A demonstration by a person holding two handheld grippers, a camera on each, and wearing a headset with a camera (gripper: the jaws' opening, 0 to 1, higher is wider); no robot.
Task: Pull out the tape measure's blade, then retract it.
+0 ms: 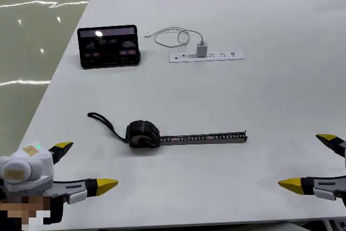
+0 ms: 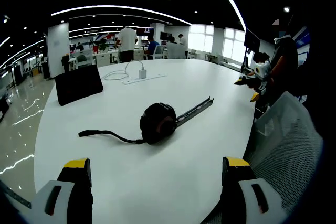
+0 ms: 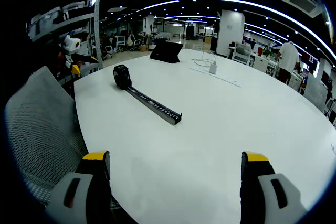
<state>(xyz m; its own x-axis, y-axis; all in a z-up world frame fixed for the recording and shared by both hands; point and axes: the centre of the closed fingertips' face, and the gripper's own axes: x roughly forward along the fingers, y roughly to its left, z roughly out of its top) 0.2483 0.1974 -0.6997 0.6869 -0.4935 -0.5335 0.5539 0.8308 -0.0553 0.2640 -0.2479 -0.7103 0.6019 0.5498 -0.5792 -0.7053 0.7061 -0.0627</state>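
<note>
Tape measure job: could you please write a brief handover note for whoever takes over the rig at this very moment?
Left gripper: open, empty, at the near edge of the white table, left of the tape measure.
Right gripper: open, empty, at the near edge, right of the blade's tip.
Tape measure lies mid-table, its blade out and flat, pointing right in the head view.
Done: blade pulled out.
To do: retract it.

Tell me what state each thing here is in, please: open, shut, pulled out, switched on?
tape measure: lying on the table, held by nothing
blade: pulled out, flat on the table
left gripper: open, empty
right gripper: open, empty
tablet: propped up, screen lit
charger: plugged into the power strip
</note>
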